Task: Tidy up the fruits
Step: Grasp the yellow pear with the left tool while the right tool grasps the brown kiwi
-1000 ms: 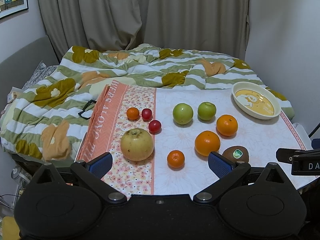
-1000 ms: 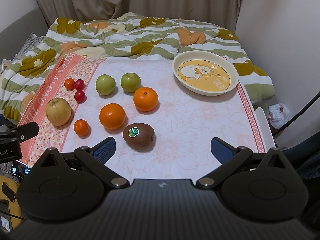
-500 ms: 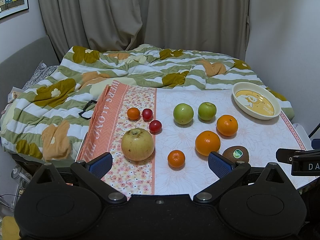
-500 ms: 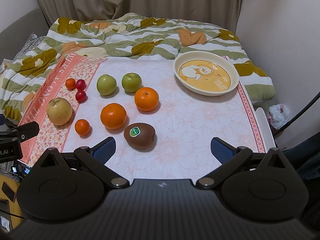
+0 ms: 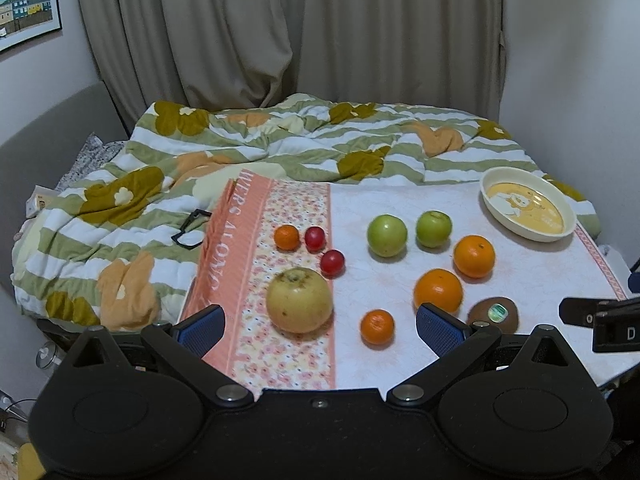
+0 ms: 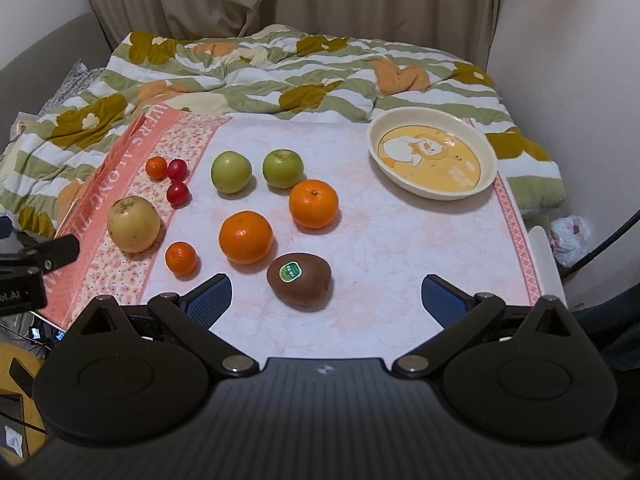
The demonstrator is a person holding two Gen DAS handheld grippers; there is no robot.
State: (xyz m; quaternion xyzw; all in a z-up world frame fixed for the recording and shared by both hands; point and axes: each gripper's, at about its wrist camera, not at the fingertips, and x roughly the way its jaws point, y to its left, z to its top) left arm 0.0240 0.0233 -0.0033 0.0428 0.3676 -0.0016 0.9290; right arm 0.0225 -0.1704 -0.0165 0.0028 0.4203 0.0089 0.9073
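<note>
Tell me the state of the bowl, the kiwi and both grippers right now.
bowl: upright, empty, on the table.
kiwi: on the table, sticker up, untouched.
left gripper: open, holding nothing.
right gripper: open, holding nothing, kiwi just ahead.

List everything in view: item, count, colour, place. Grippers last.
large oranges: 2, orange, mid table
small oranges: 2, orange, one near edge, one far left beside the red fruits
red fruits: 2, red, small, left on the floral strip
green apples: 2, green, side by side behind the oranges
yellow apple: 1, yellow, left on the floral strip
kiwi: 1, brown with green sticker, near edge
bowl: 1, cream with yellow cartoon print, far right, holds no fruit
tablecloth: 1, white and pink floral, covers table
duvet: 1, green, white, orange, behind table
glasses: 1, black, on duvet
curtain: beige, back wall
left gripper: open, holds nothing
right gripper: open, holds nothing
</note>
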